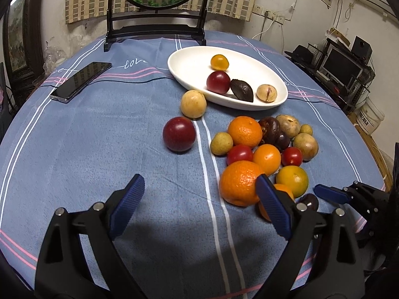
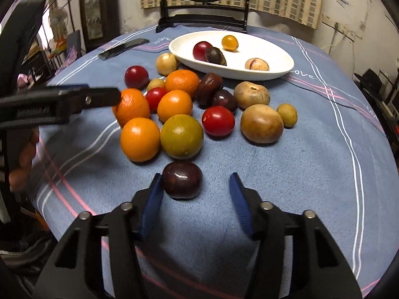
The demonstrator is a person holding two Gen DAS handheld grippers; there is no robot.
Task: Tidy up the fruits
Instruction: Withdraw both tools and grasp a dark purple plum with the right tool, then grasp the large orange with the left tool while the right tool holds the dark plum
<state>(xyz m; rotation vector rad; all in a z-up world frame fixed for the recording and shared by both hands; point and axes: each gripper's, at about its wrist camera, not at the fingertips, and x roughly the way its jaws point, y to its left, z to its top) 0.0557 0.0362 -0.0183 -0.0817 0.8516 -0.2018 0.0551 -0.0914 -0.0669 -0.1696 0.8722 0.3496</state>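
A white oval dish (image 1: 189, 59) (image 2: 274, 57) at the far side of the table holds several fruits, among them a red plum (image 1: 218, 82). A pile of oranges, tomatoes and brown fruits (image 1: 266, 144) (image 2: 182, 104) lies on the blue cloth in front of it. My right gripper (image 2: 195, 182) is open around a dark plum (image 2: 182, 180) (image 1: 309, 200); its left pad touches the plum and a gap remains at the right pad. My left gripper (image 1: 199, 179) stands open over bare cloth, its right fingertip beside a large orange (image 1: 239, 183). A lone red plum (image 1: 179, 134) lies ahead of it.
A black phone (image 1: 81, 81) (image 2: 123, 47) lies at the far left of the cloth. A dark wooden stand (image 1: 155, 35) with a round screen stands at the back edge. A pale round fruit (image 1: 193, 104) rests against the dish. Shelves and cables fill the right.
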